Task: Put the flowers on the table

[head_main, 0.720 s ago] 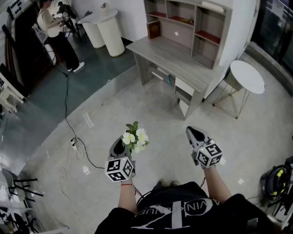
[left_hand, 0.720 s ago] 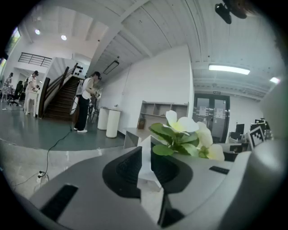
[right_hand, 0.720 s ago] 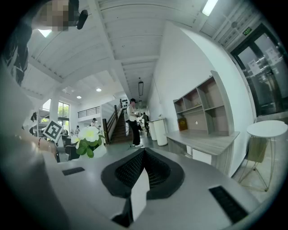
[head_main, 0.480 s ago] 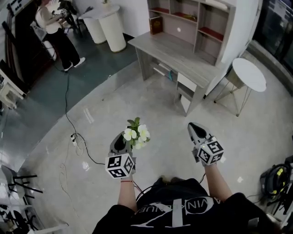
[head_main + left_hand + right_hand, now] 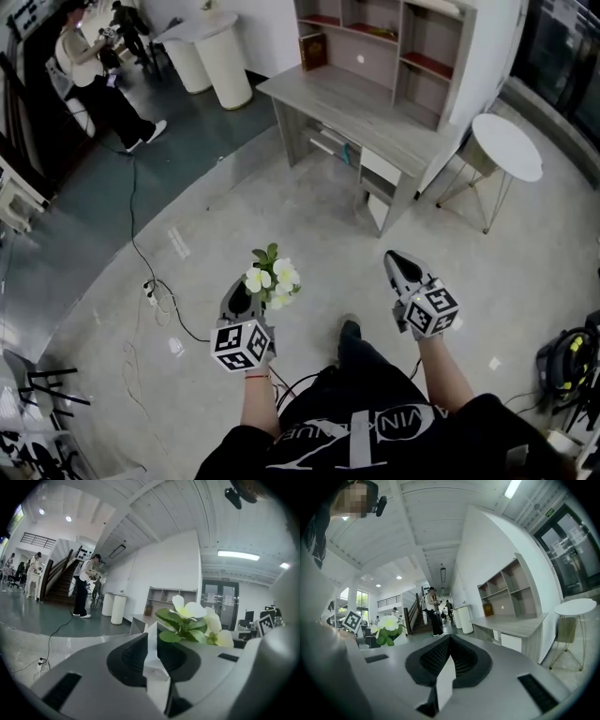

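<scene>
The flowers (image 5: pixel 273 277) at the left gripper (image 5: pixel 247 287) tip have creamy white petals and green leaves. That gripper and the right gripper (image 5: pixel 397 265) are grey, black inside. Each cube (image 5: pixel 244 345) has black-and-white squares. Ahead of them, the desk (image 5: pixel 356 117) is pale grey with red-brown shelves. The floor (image 5: pixel 281 206) is light grey.

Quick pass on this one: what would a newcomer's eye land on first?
The white flowers clamped in the left tongs, held above the floor. Beside them, the right tongs are shut and empty. Ahead stands a grey desk, with a round white table to its right.
</scene>
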The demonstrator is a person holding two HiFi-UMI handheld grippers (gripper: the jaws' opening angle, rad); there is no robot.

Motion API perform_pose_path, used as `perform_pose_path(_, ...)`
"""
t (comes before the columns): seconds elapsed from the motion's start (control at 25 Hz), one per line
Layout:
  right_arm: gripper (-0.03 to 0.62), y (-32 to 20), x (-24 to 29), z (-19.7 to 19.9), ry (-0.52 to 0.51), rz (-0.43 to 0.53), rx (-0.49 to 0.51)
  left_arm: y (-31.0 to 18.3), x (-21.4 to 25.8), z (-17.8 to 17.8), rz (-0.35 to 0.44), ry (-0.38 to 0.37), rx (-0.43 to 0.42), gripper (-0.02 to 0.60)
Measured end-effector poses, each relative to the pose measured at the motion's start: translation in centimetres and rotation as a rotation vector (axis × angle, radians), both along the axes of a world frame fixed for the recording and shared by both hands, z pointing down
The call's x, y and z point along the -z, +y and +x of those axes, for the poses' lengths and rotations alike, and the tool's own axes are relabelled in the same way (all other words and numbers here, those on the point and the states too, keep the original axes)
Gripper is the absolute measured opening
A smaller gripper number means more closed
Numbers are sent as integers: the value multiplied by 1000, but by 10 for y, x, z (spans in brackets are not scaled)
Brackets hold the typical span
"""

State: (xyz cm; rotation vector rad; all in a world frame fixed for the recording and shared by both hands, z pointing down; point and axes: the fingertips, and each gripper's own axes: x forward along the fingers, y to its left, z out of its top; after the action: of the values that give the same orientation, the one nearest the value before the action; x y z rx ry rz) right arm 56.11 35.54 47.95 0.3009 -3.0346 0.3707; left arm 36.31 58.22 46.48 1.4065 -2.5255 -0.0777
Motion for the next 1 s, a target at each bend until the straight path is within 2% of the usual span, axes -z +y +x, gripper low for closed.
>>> perform_pose_path(0.32, 9, -43, 0, -44, -15, 11, -14, -33, -9, -49, -11, 8, 16, 61)
perform_pose_path(0.6, 9, -94, 8, -106, -17, 20, -7, -89, 2, -108, 11, 8, 7, 60)
perform_pose_path(1.0, 9, -169, 6, -180, -4, 3, -1, -163, 6, -180, -10, 2, 6, 60)
